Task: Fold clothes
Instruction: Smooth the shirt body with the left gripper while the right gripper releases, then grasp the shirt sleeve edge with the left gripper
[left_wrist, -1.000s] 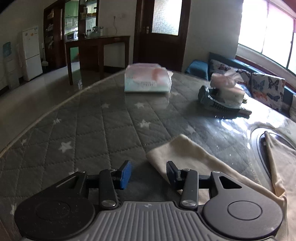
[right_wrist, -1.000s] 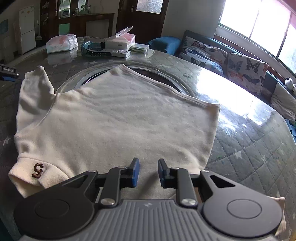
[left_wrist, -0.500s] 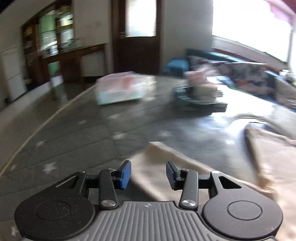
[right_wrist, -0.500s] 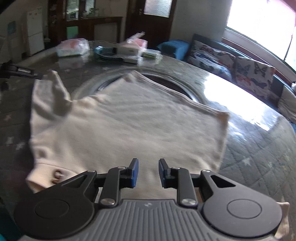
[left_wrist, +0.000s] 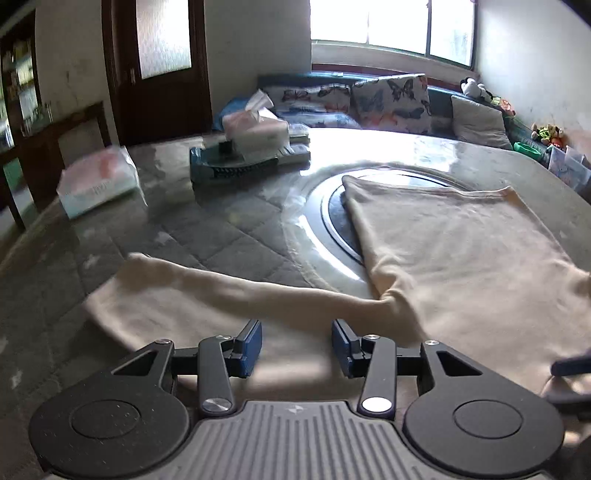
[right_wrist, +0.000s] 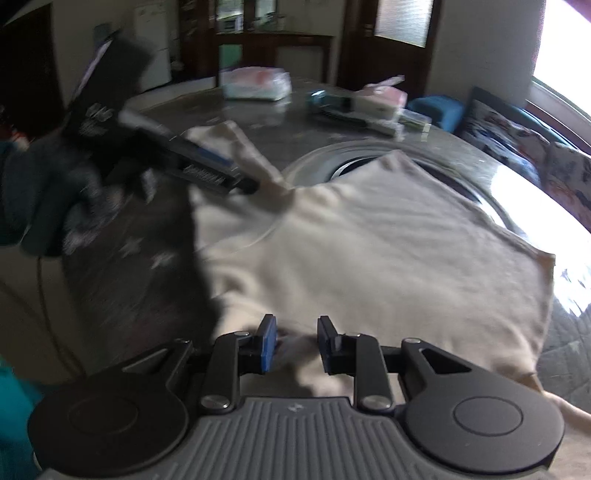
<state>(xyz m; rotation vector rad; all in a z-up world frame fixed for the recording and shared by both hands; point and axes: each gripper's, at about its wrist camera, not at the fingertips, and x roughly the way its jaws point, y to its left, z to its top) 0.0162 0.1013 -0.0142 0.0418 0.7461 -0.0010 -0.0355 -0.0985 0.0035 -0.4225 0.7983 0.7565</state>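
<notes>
A cream long-sleeved top (left_wrist: 461, 251) lies spread flat on the round table, its body partly over the glass turntable (left_wrist: 317, 206). One sleeve (left_wrist: 207, 291) stretches left across the quilted cover. My left gripper (left_wrist: 295, 345) is open and empty, low over that sleeve near the shoulder. In the right wrist view the top (right_wrist: 369, 251) fills the middle. My right gripper (right_wrist: 293, 345) is open and empty over the top's near edge. The left gripper (right_wrist: 243, 184) shows there too, held by a gloved hand at the sleeve.
A blue-black tool (left_wrist: 236, 166), a tissue box (left_wrist: 255, 129) and a plastic-wrapped packet (left_wrist: 98, 181) sit at the table's far side. A sofa with butterfly cushions (left_wrist: 388, 99) runs behind the table. The grey star-patterned quilted cover (left_wrist: 207, 236) lies under the glass.
My left gripper has swung right, from the sleeve's cuff end to over the sleeve near the shoulder. My right gripper has turned left along the top's near edge and its jaws have opened wider.
</notes>
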